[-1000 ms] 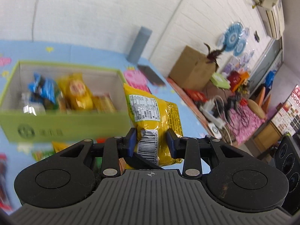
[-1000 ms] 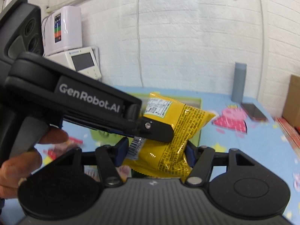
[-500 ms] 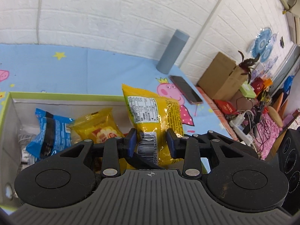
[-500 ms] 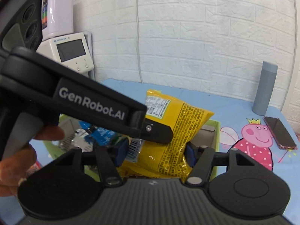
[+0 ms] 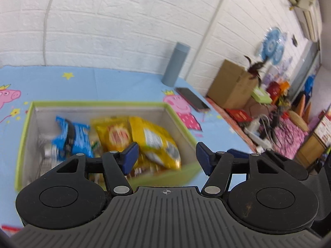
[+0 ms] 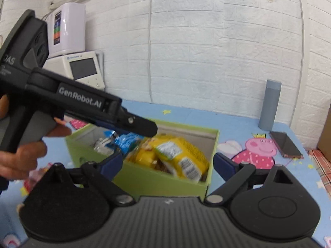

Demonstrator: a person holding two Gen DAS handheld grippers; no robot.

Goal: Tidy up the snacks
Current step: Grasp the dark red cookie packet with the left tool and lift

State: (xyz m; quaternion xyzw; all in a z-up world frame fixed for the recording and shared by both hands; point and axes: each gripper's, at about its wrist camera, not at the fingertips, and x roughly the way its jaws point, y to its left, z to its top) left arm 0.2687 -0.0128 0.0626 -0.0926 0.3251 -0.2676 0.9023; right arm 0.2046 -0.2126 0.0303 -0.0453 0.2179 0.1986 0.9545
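Yellow snack bag (image 5: 157, 142) lies in green box (image 5: 99, 104), ahead of left gripper (image 5: 166, 157); right gripper (image 6: 166, 163) likewise. Both jaws spread wide, empty.

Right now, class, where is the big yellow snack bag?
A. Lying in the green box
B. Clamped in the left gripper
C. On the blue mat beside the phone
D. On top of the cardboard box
A: the yellow snack bag lies inside the green box, and the left gripper is open with nothing between its fingers.

The right gripper (image 6: 166, 162) is spread wide; between its fingers sits the green box (image 6: 157, 180) with the yellow snack bag (image 6: 182, 155) inside.
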